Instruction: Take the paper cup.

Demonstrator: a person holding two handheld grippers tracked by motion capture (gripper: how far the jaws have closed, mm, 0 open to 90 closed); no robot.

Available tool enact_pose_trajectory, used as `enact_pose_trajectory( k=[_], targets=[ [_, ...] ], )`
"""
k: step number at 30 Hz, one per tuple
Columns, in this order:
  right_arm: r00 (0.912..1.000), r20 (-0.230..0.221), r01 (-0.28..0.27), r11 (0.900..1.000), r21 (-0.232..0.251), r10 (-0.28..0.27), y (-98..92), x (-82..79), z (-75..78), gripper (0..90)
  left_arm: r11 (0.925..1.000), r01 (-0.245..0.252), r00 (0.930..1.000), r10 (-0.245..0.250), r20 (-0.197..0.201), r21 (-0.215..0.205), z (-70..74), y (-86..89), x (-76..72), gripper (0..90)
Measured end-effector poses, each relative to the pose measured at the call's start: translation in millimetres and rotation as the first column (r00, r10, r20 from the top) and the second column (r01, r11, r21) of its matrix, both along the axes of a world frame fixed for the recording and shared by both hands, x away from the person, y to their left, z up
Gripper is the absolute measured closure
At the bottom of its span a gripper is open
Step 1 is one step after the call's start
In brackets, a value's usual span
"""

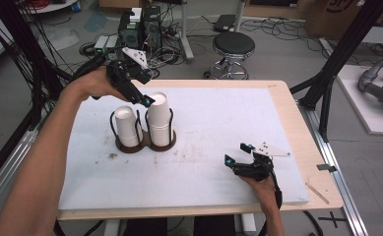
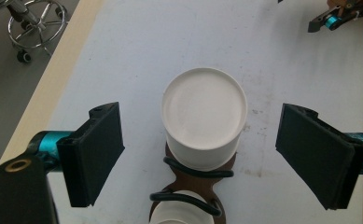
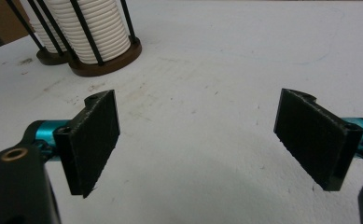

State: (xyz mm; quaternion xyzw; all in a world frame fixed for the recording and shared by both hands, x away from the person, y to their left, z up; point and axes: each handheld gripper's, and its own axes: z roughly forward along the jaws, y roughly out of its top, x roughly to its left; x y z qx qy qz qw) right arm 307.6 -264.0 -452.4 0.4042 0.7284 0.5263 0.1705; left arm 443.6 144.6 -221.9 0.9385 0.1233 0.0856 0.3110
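Two stacks of upturned white cups stand in a brown double holder [image 1: 144, 144] with black wire loops. My left gripper [image 1: 148, 101] hovers over the taller right stack [image 1: 159, 115]. In the left gripper view its black pads [image 2: 97, 154] stand wide apart on either side of that stack's top cup [image 2: 203, 109], with a gap on both sides, and nothing is gripped. The shorter stack [image 1: 126, 125] sits beside it and peeks in at the bottom [image 2: 177, 215]. My right gripper [image 1: 236, 153] rests low on the white board at the front right, open and empty [image 3: 195, 100].
The white board [image 1: 218, 113] lies on a wooden table [image 1: 297, 142]. In the right gripper view the cup stacks [image 3: 93, 32] stand far off at the upper left. A stool [image 1: 233, 46], cables and equipment boxes are on the floor beyond the table.
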Motion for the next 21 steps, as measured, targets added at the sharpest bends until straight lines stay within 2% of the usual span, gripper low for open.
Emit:
enact_pose_trajectory(
  k=[1, 5, 10, 11, 15, 18, 21],
  targets=[
    [1.0000, 0.000, 0.000, 1.000, 0.000, 0.000, 0.0, 0.0, 0.0, 14.8, 1.0000, 0.000, 1.0000, 0.000, 0.000, 0.000, 0.0, 0.0, 0.0, 15.2],
    [1.0000, 0.000, 0.004, 1.000, -0.004, -0.004, 0.9, -1.0, 0.1, 14.8, 0.9974, -0.002, 1.0000, 0.002, -0.006, 0.072, -2.9, -8.6, 2.8, 17.7],
    [1.0000, 0.007, 0.003, 1.000, -0.002, -0.003, 0.5, -1.0, 0.1, 14.8, 0.9953, 0.013, 0.9999, -0.012, -0.011, 0.096, -0.4, -22.1, 5.5, 18.1],
    [1.0000, 0.005, 0.001, 1.000, -0.002, -0.001, 0.5, -0.8, 0.0, 14.8, 0.9927, 0.018, 0.9997, -0.016, -0.017, 0.119, -0.6, -28.3, 6.8, 18.1],
    [1.0000, 0.003, 0.001, 1.000, -0.003, -0.001, 0.6, -1.0, 0.1, 14.8, 0.9905, 0.016, 0.9996, -0.012, -0.024, 0.137, -3.5, -33.4, 9.2, 18.1],
    [1.0000, 0.007, -0.002, 1.000, -0.004, 0.002, 0.4, -1.2, 0.1, 14.8, 0.9813, -0.002, 0.9992, 0.009, -0.038, 0.192, -9.7, -35.5, 12.6, 18.1],
    [1.0000, 0.003, -0.001, 1.000, -0.002, 0.001, 0.5, -1.0, 0.1, 14.8, 0.9767, -0.019, 0.9986, 0.029, -0.044, 0.214, -12.4, -35.9, 14.2, 18.0]
  ],
)
